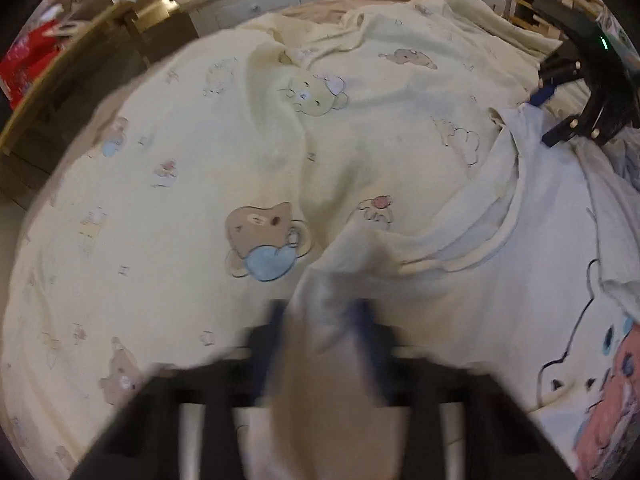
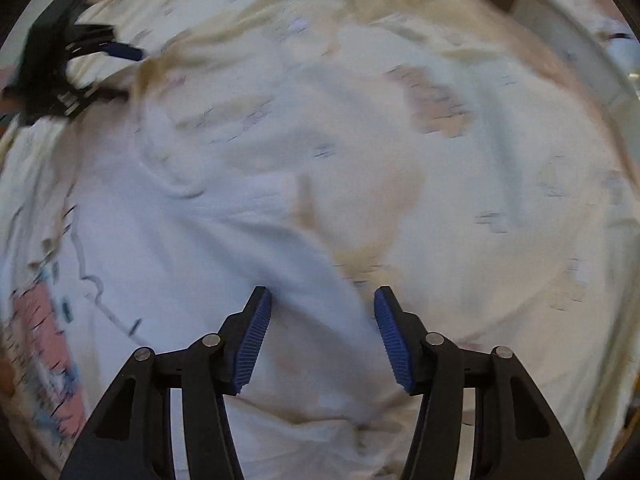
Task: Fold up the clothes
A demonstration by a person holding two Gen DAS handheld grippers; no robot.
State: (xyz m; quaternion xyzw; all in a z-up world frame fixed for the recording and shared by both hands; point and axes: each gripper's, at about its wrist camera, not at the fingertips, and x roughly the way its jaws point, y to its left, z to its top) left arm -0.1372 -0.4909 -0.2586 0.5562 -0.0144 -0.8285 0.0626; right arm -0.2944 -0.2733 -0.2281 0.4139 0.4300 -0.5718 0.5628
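Note:
A white T-shirt [image 1: 500, 300] with a cartoon print in pink and blue lies spread on the right part of the bed. My left gripper [image 1: 320, 320], blurred at the bottom of the left wrist view, is shut on a bunched edge of the shirt, which rises up between its blue pads. It also shows at the top left of the right wrist view as the left gripper [image 2: 132, 74]. My right gripper [image 2: 322, 294] hangs open just above the T-shirt [image 2: 180, 240], holding nothing. From the left wrist view the right gripper [image 1: 543, 104] is by the shirt's far corner.
A pale yellow duvet [image 1: 200, 160] printed with bears covers the bed under the shirt. Beyond the bed's left side stand a wooden desk [image 1: 80, 72], a red item [image 1: 28, 60] and white drawers [image 1: 248, 4]. Wooden frames [image 1: 532, 0] stand at the far right.

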